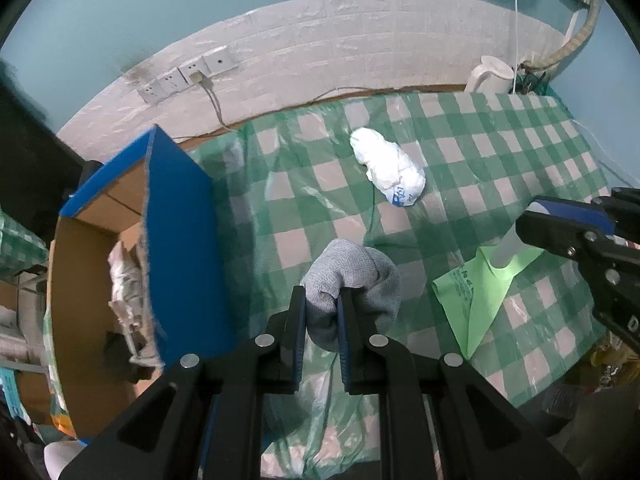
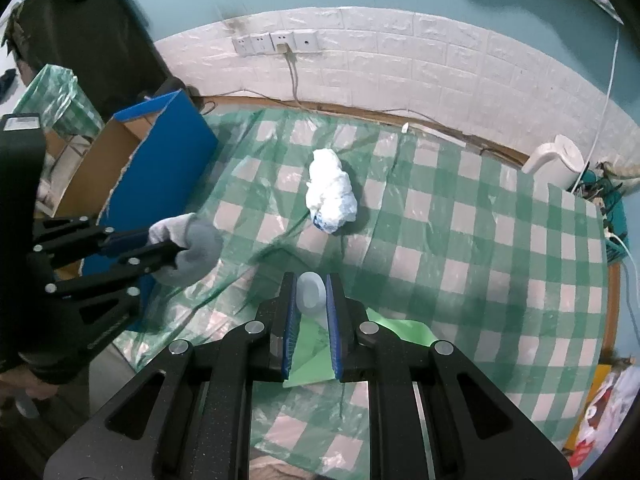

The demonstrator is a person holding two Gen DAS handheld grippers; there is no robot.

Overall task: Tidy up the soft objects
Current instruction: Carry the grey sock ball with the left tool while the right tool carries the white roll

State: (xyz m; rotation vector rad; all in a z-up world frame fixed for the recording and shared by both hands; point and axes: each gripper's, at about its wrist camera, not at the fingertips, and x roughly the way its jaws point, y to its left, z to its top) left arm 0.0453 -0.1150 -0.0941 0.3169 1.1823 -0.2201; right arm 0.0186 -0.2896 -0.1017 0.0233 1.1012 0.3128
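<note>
Grey sock (image 1: 352, 280) clamped in left gripper (image 1: 322, 298), angled steeply down, above tablecloth (image 1: 500, 152)

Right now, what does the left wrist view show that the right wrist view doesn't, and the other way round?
Only the left wrist view looks into the blue box, where crumpled pale items lie. Only the right wrist view shows the left gripper from the side, and the end of the white tube held in the right gripper. Both show the grey sock, white bundle, green sheet, checked cloth and white kettle.
</note>
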